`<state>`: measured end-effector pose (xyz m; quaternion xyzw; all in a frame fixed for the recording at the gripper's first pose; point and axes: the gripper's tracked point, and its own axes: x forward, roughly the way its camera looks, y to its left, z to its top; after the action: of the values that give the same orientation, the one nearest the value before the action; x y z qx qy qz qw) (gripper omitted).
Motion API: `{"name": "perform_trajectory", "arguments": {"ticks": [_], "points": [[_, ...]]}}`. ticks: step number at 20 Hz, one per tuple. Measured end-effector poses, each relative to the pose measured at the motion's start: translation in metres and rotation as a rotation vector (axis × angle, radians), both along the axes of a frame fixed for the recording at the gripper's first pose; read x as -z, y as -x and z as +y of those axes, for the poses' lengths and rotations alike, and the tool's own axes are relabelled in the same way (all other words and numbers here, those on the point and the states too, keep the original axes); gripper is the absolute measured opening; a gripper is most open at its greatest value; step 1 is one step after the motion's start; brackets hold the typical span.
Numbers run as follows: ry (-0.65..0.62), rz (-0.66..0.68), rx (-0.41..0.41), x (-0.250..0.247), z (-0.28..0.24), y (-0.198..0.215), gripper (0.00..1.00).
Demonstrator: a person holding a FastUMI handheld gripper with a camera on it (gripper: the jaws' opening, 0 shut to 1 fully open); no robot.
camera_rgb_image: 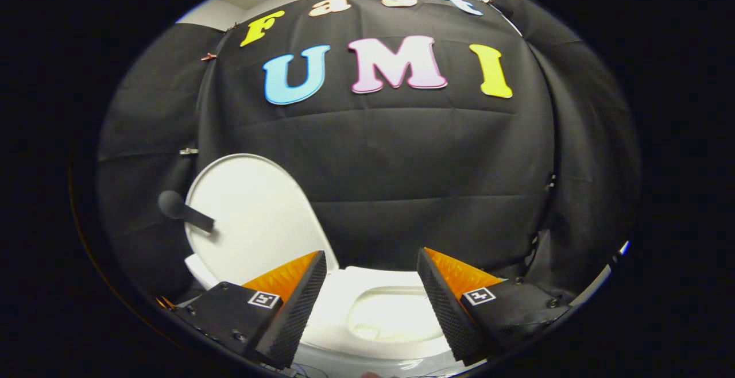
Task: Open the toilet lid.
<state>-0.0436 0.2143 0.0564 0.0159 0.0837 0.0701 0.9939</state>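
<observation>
In the gripper view the tool (372, 286) points forward with its two fingers spread wide apart and nothing between them; neither finger touches anything. Through the gap between the fingers and just beyond them sits the toilet (367, 332), white, with its seat (339, 320) lying flat around the bowl opening (387, 315). The toilet lid (252, 217) is already raised: it stands upright and leans back toward the black cloth wall (402, 165), beyond and to the side of the left finger, whose tip overlaps its lower edge in the picture without clear contact. A dark handle (184, 211) with a rounded knob at its outer end sticks out sideways from the far edge of the lid, its inner end lying on the lid's white face. The cloth wall hangs in folds behind the toilet and wraps round on both sides.
</observation>
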Motion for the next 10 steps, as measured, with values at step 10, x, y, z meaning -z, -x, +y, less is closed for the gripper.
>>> {"name": "perform_trajectory", "arguments": {"ticks": [10], "points": [[0.048, -0.074, 0.089, 0.014, -0.119, -0.032, 0.99]]}}
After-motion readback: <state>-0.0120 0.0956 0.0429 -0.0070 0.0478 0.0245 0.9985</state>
